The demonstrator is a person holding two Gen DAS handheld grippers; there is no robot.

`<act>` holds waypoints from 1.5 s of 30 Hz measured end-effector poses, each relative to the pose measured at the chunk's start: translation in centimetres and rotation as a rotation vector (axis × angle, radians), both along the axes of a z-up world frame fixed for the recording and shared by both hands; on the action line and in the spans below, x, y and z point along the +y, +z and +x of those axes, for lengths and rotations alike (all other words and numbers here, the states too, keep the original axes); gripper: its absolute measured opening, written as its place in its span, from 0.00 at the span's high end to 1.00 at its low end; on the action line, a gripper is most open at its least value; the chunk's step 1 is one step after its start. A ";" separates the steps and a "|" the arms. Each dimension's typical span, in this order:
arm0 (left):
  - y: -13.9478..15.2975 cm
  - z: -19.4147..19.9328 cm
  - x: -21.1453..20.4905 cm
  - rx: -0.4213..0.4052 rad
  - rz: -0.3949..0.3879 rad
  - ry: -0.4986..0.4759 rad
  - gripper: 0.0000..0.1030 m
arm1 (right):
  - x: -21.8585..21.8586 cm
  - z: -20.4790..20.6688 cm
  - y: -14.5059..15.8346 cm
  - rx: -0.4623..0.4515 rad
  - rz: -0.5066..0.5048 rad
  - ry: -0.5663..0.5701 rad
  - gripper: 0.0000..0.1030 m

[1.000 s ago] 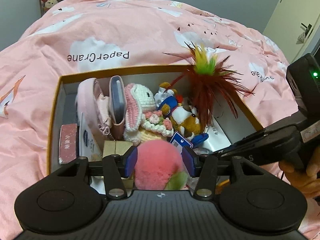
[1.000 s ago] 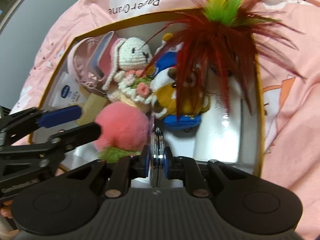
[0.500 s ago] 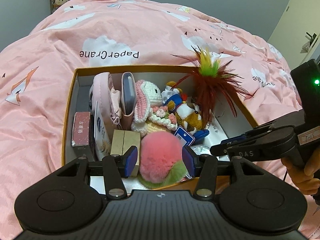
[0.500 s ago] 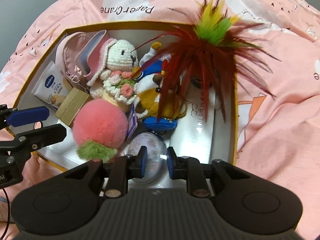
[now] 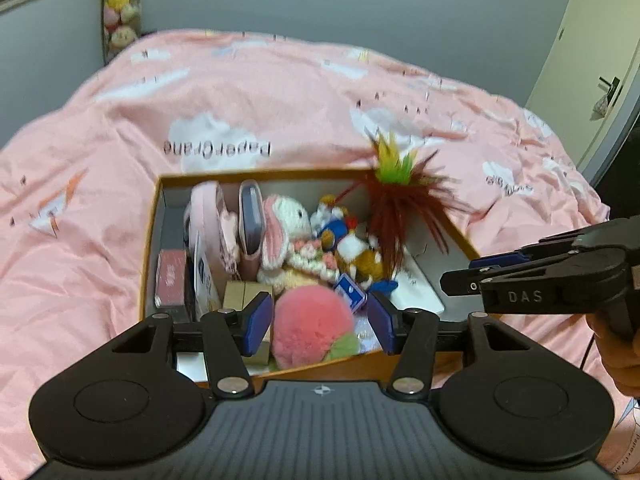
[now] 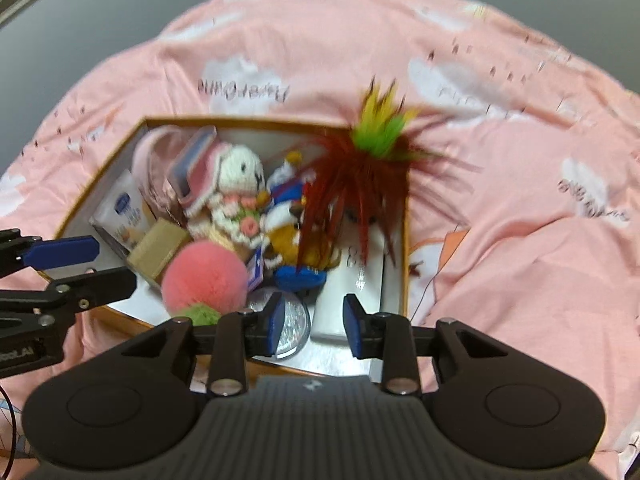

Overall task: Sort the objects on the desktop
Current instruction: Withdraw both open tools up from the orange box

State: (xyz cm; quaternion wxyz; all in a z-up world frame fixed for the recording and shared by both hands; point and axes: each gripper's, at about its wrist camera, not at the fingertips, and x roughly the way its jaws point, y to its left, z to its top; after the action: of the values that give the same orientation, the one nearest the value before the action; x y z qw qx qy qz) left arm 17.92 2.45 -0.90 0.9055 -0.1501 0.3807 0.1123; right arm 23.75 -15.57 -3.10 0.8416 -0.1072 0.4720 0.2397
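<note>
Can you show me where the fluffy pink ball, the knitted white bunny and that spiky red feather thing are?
fluffy pink ball (image 5: 312, 326): left wrist view, middle of its pink fur.
knitted white bunny (image 6: 240, 170): right wrist view, on its white face.
spiky red feather thing (image 6: 352, 184): right wrist view, among the dark red feathers.

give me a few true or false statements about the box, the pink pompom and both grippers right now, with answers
1. The left gripper is clamped on the pink pompom. False: its jaws stand open, and the pompom lies in the box.
2. The right gripper is open. True.
3. The crochet bunny lies on the pink duvet outside the box. False: it is inside the box.
4. The feather toy sticks up past the box's rim. True.
</note>
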 end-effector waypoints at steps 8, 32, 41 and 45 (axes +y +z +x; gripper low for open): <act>1.5 -1.0 -1.5 -0.055 0.152 0.035 0.25 | -1.3 -3.8 3.4 -0.225 0.173 -0.009 0.45; -4.6 -1.4 -0.6 -0.018 0.172 0.167 0.15 | -0.8 -5.3 -3.2 -0.299 0.164 -0.127 0.08; -6.2 -0.6 0.2 0.026 0.120 0.174 0.13 | -0.4 -5.7 -5.3 -0.298 0.169 -0.127 0.04; -6.7 -0.5 0.3 0.032 0.119 0.177 0.12 | -0.4 -5.3 -6.0 -0.306 0.180 -0.123 0.03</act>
State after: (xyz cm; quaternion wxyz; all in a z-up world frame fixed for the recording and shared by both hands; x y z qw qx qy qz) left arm 17.43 2.79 -7.58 0.8931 -0.1271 0.3731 0.2168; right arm 18.45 -15.98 -9.06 0.9228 -0.0376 0.3209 0.2099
